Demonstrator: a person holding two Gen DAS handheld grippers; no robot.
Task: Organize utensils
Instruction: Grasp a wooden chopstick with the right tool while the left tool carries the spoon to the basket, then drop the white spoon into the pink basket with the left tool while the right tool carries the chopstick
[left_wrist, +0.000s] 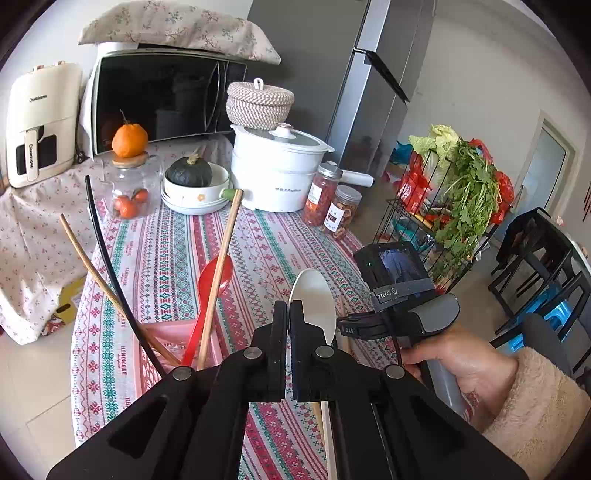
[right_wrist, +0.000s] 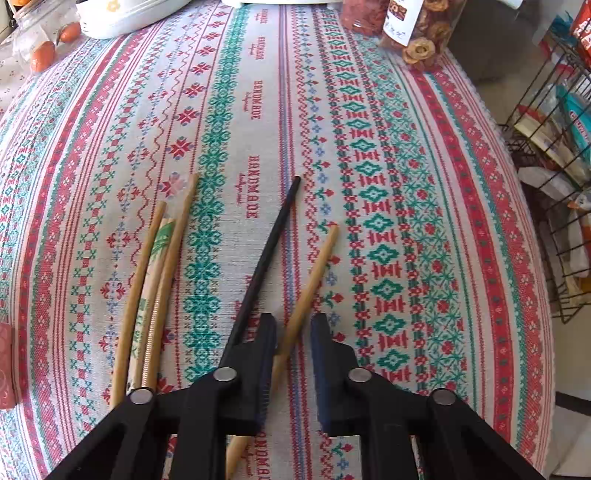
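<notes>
Left claw (left_wrist: 288, 306): clenched, pads together, nothing visible between them. It hovers over the bench (left_wrist: 258, 240), which is covered with a patterned cloth. White spoon (left_wrist: 314, 302) just behind its tips. Pink container (left_wrist: 166, 332) to the left holds a red spoon (left_wrist: 212, 288) and three chopsticks, all leaning.

Right claw (right_wrist: 293, 321): pointed steeply down at the bench, jaws apart. One bamboo chopstick (right_wrist: 314, 273) lies on the cloth between them, against the left pad and clear of the right, so it is not clamped. Black chopstick (right_wrist: 271, 251) lies just left of it. Further left lies a bundle (right_wrist: 155, 280) of two bamboo sticks and a paper-sleeved pair.
</notes>
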